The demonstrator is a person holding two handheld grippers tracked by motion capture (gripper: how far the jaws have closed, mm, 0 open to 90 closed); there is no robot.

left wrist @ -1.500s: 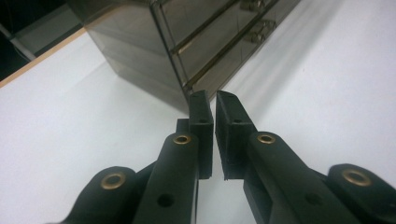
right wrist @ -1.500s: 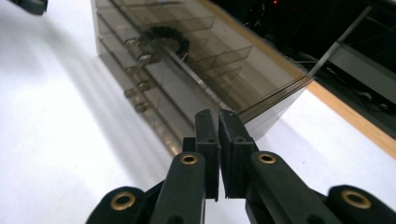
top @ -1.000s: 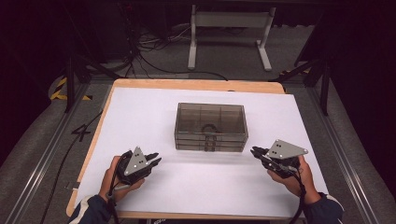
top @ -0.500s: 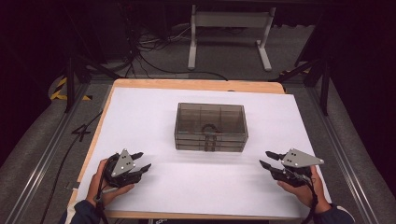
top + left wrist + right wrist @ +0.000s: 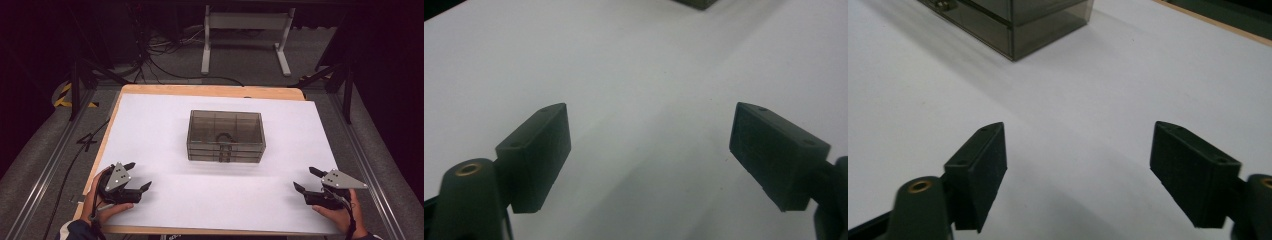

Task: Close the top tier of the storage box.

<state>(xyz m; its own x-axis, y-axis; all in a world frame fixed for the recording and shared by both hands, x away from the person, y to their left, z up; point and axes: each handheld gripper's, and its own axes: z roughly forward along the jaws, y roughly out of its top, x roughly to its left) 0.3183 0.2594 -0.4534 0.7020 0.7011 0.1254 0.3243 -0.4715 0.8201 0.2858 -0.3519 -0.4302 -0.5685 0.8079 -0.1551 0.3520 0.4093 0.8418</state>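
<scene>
Setting: a wooden-edged surface (image 5: 205, 90) covered by a white sheet (image 5: 165, 125), placed in a dark room with grey floor around it.

Item 1, near left: left hand-held gripper (image 5: 137, 176), held in the person's left hand (image 5: 97, 200) at the near left corner of the sheet. A grey three-cornered plate is carried on top. Its jaws have just been opening and are seen spread wide apart, with nothing but bare white sheet between them in the left gripper view (image 5: 649, 150).

Item 2, near right: right hand-held gripper (image 5: 306, 180), held in the person's right hand (image 5: 337, 215) at the near right corner. Its jaws have likewise just been opening and are parted widely, nothing being held between them in the right gripper view (image 5: 1078, 165).

Item 3, middle: smoky translucent box (image 5: 225, 135), set upright on the sheet at the centre, well apart from both grippers and touched by neither. Inner compartments and a dark latch on the near face are visible; a small dark object is seen inside but cannot be identified.

Item 4, far: white frame legs (image 5: 245, 30) and loose cables (image 5: 165, 55), lying on the floor beyond the surface.
</scene>
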